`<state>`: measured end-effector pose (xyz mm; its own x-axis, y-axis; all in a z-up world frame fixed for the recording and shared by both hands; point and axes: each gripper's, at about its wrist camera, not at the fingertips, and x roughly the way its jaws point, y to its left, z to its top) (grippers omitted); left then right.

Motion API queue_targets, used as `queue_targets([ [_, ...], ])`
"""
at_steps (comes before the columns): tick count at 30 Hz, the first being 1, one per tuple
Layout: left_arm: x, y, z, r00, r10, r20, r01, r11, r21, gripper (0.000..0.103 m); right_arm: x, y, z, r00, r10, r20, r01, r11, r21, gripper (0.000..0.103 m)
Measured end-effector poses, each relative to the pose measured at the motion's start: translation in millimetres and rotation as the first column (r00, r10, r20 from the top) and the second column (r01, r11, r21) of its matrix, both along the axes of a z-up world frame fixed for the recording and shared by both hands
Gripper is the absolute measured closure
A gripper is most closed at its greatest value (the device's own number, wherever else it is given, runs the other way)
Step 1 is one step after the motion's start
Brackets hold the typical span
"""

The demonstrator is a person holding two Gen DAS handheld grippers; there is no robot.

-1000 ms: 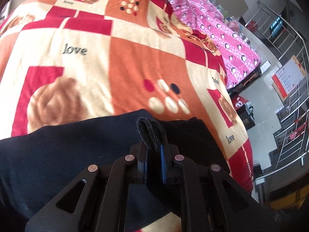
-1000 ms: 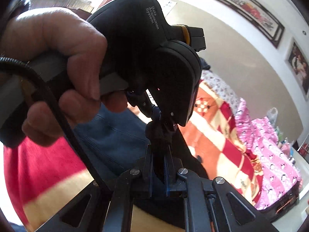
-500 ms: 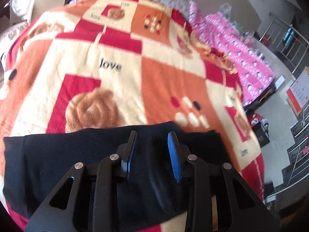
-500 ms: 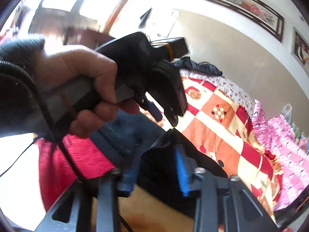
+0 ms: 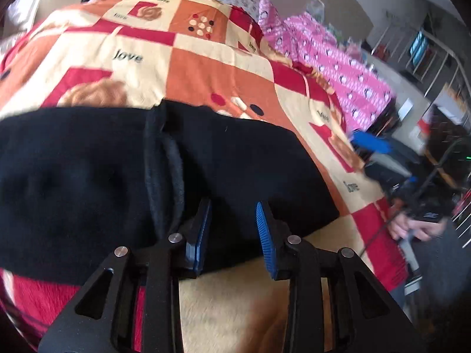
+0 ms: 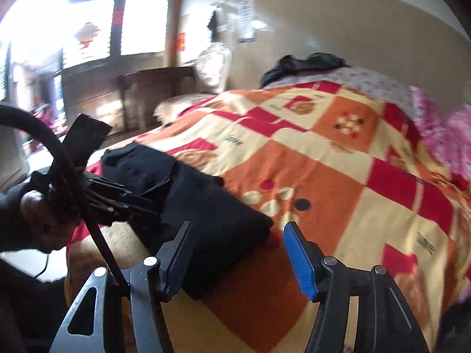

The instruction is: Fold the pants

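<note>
The black pants (image 5: 103,176) lie folded in a flat band across the near part of the blanket; a seam or waistband edge (image 5: 164,161) curls up on top. My left gripper (image 5: 233,206) hovers open over their near edge, its blue pads clear of the cloth. In the right wrist view a hand holds the left gripper (image 6: 144,206) over the pants (image 6: 206,206). The jaws of my right gripper (image 6: 239,229) are opening; the pants' right corner shows between the fingers, and the pads do not press on it. The right gripper's blue pad (image 5: 371,144) appears blurred at the bed's right side.
The bed carries an orange, red and cream checked blanket (image 5: 206,73). Pink patterned bedding (image 5: 338,67) lies to the right, dark clothes (image 6: 303,64) at the head. A wooden cabinet (image 6: 147,94) stands by the window, metal railings (image 5: 435,53) beyond the bed. A black cable (image 6: 73,176) loops near the left hand.
Both grippers were shut on pinched black cloth; both have let go and opened. The left drew back toward the near edge, the right swung off to the right. The pants now lie flat.
</note>
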<state>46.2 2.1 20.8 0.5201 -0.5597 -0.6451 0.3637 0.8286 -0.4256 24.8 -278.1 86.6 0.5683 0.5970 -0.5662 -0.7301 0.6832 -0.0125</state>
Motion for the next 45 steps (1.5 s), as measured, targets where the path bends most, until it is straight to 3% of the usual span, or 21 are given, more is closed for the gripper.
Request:
queue_targets([
  [4,-2.2,3.8,-2.7,1.0,0.029,0.002,-0.029,0.999,-0.034,0.073,28.9,22.3,-17.9,0.988,0.14,-0.07,-0.143,0.989,-0.038,0.044],
  [8,-12.5,-3.7,-2.3,0.996,0.049,0.075,-0.05,0.999,0.017,0.073,64.7,40.6,-51.6,0.966,0.178,-0.186,-0.203,0.971,-0.129,0.043],
  [10,-12.7,-1.2,-3.1,0.996,0.055,0.077,-0.057,0.998,0.021,0.073,74.3,38.3,-62.2,0.96,0.19,-0.203,-0.21,0.974,-0.082,0.036],
  [13,-6.7,1.0,7.0,0.998,0.063,0.026,-0.064,0.998,0.01,0.072,77.1,36.7,-64.6,0.957,0.193,-0.215,-0.21,0.976,-0.062,0.034],
  [15,-2.4,-1.4,24.3,0.996,0.065,0.053,-0.066,0.998,0.009,0.072,73.5,38.0,-64.6,0.961,0.188,-0.205,-0.206,0.976,-0.072,0.034],
  [17,8.0,-5.0,38.7,0.996,0.058,0.066,-0.056,0.998,-0.027,0.072,71.4,38.5,-63.8,0.963,0.185,-0.195,-0.204,0.976,-0.081,0.034],
  [20,35.7,-11.6,40.8,0.999,0.041,0.024,-0.039,0.996,-0.086,0.072,70.8,39.8,-61.8,0.966,0.182,-0.183,-0.201,0.976,-0.089,0.034],
  [24,70.1,-1.1,7.3,0.979,0.188,-0.073,-0.186,0.982,0.032,0.076,70.0,40.7,-60.9,0.969,0.179,-0.171,-0.197,0.976,-0.097,0.035],
  [26,69.3,9.2,-1.7,0.98,0.197,-0.034,-0.196,0.98,0.015,0.095,68.9,41.0,-60.9,0.97,0.177,-0.164,-0.196,0.975,-0.103,0.035],
  [31,61.9,-6.3,2.2,0.98,0.196,0.041,-0.199,0.974,0.107,0.095,70.7,39.1,-60.7,0.968,0.18,-0.176,-0.198,0.976,-0.09,0.034],
  [38,62.2,5.0,-4.1,0.979,0.204,0.024,-0.205,0.978,0.028,0.095,70.2,40.4,-60.8,0.975,0.165,-0.15,-0.183,0.976,-0.115,0.034],
  [42,57.7,-0.3,0.2,0.978,0.206,0.044,-0.209,0.976,0.059,0.095,70.2,45.1,-51.3,0.975,0.075,-0.21,-0.107,0.984,-0.146,0.033],
  [45,56.4,-4.0,2.5,0.977,0.208,0.051,-0.211,0.973,0.088,0.095,63.5,39.6,-36.2,0.97,0.05,-0.238,-0.061,0.997,-0.037,0.033],
])
